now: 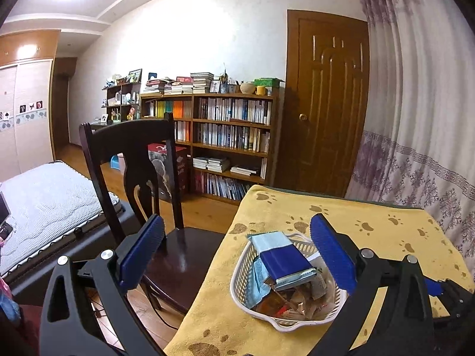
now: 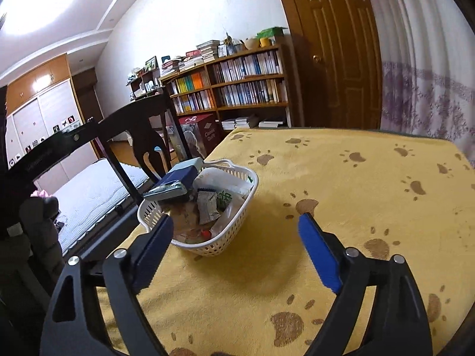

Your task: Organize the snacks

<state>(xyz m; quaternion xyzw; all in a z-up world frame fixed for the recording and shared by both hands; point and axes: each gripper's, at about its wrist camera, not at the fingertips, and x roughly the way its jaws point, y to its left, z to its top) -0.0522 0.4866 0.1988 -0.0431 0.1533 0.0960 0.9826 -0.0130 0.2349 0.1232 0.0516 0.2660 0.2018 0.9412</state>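
A white plastic basket (image 1: 241,271) holds several snack packets on the yellow paw-print cloth (image 1: 386,237). On top of the pile lies a dark blue and light blue packet (image 1: 286,262). My left gripper (image 1: 237,222) stands open above the basket's near side with nothing between its fingers; its right finger (image 1: 334,252) overlaps the basket's right rim in the view. In the right wrist view the basket (image 2: 221,244) sits at the cloth's left edge, with the blue packet (image 2: 178,178) uppermost. My right gripper (image 2: 237,219) hangs open and empty just in front of the basket.
A dark wooden chair (image 1: 139,154) stands close to the table's left side, with a bed (image 1: 50,207) beyond it. The cloth (image 2: 371,184) to the right of the basket is bare. A gloved hand (image 2: 41,219) shows at the left. Bookshelf, door and curtain line the far wall.
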